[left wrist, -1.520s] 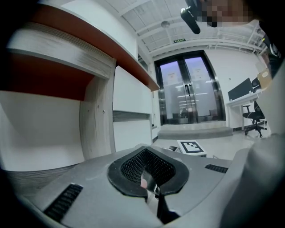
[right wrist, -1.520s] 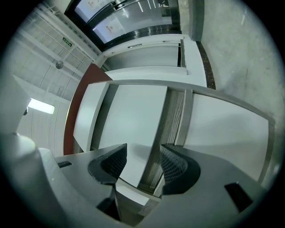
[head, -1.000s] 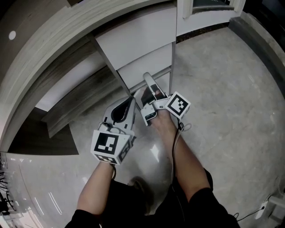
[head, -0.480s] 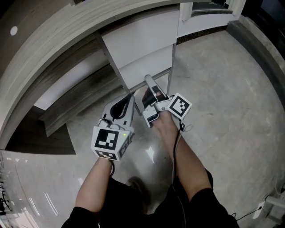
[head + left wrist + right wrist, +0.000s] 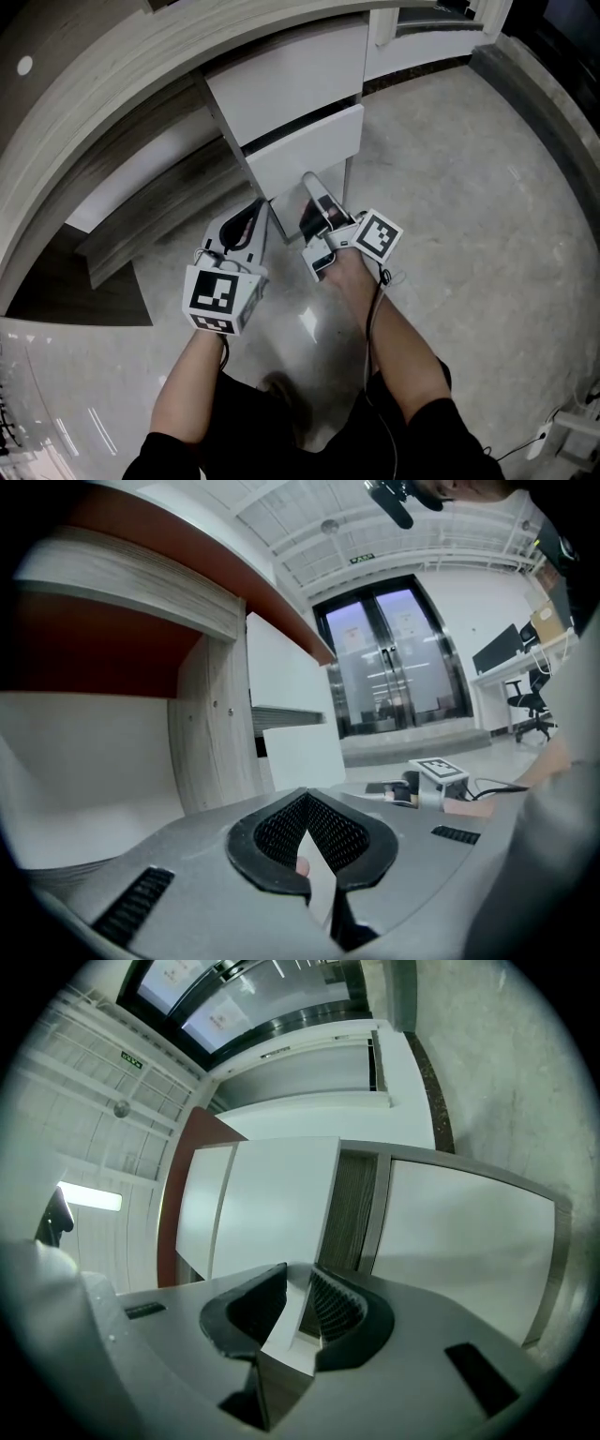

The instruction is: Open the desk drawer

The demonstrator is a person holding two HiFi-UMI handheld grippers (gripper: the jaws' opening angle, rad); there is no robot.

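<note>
Since the earlier frame, the lower drawer (image 5: 302,152) of the desk (image 5: 103,89) stands further out. Both forearms reach forward side by side. The right gripper (image 5: 311,186) has just been closing and pinches the drawer's bottom edge. The left gripper (image 5: 260,206), jaws together, hangs just beside it.

Under the curved wood-grain desk top (image 5: 103,103), the lower drawer front (image 5: 305,150) stands out nearer than the upper drawer front (image 5: 281,80). The right gripper (image 5: 312,183) reaches its near edge, its jaws having just been closing, apparently with that edge between them. The left gripper (image 5: 260,208) points alongside, just left, over the grey floor (image 5: 469,187).
</note>
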